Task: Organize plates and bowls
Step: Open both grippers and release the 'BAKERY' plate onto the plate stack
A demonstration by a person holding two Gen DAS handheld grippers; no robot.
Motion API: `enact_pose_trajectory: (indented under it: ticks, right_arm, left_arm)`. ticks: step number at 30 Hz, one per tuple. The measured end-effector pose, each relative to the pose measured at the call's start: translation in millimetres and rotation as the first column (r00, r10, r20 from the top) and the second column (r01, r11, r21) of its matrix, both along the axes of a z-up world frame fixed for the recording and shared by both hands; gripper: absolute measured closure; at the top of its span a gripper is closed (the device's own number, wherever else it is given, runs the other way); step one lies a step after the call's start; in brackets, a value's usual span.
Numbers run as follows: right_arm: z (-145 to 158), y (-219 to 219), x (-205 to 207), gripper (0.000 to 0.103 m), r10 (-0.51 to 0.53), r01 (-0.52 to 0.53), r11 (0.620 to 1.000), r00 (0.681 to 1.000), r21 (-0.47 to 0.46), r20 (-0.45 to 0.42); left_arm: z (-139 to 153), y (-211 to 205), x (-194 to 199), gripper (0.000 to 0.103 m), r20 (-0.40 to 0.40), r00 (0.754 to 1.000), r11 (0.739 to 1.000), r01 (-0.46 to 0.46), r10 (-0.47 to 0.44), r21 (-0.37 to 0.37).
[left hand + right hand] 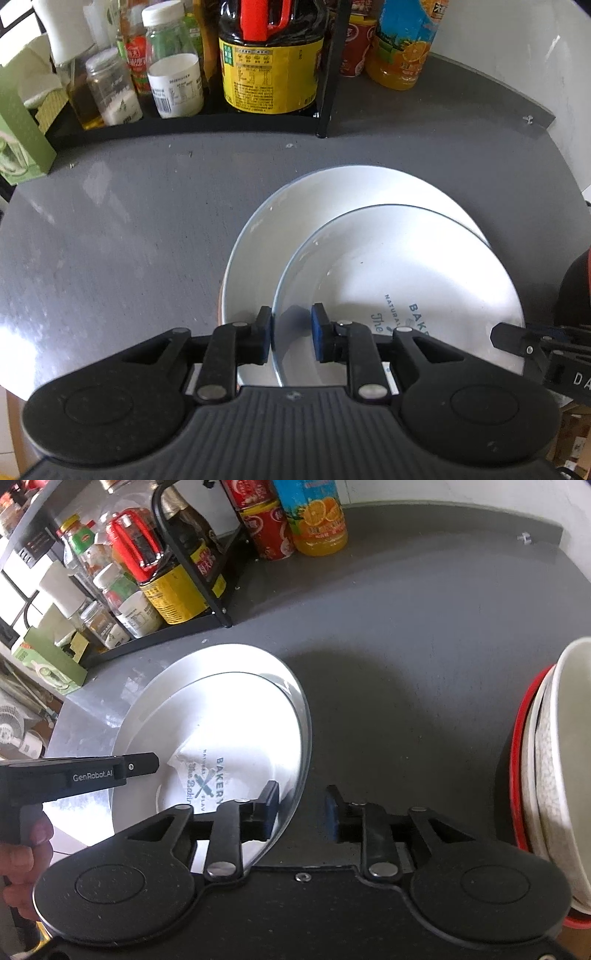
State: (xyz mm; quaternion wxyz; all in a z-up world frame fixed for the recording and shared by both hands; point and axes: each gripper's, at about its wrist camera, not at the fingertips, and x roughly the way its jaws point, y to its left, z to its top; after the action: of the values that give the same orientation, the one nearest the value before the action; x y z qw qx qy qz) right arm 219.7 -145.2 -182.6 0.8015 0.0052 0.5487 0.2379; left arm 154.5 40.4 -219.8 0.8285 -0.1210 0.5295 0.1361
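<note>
Because two round white ceramic plates are being stacked on the grey countertop [147, 221], the smaller plate with blue bakery lettering [406, 266] lies on the larger white plate [332, 199], offset toward its near right. Each tong straddles the smaller plate's rim to nudge it: the left gripper [291, 334] at the near left, the right gripper [301, 814] at the right, both released, jaws apart. Stacked white bowls [554, 768] wait far right.

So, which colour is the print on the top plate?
Dark blue lettering on the white top plate, clearest in the right wrist view.
</note>
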Motion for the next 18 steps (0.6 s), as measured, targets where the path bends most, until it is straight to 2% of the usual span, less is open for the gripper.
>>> enact_pose_trajectory:
  ticks: [6,10,12,18]
  right_arm:
    - [-10,0,5,0.066,-0.008,0.008,1.0,1.0,-0.001,-0.019]
    - [-15,6,8,0.062,0.003,-0.004,1.0,1.0,-0.023,-0.019]
    - [-15,9,10,0.056,0.008,-0.009,0.999,1.0,-0.04,-0.014]
    - [-14,5,13,0.055,0.013,-0.014,0.999,1.0,-0.034,-0.027]
  left_arm:
    - [1,-4,10,0.082,-0.019,0.999,0.996,0.052,-0.051,0.075]
    - [2,-4,18,0.083,-0.026,0.998,0.993,0.053,-0.051,0.102]
    - [2,-6,21,0.082,-0.034,0.998,0.991,0.052,-0.049,0.123]
    - [0,-14,28,0.083,-0.076,0.993,0.978,0.107,-0.095,0.179]
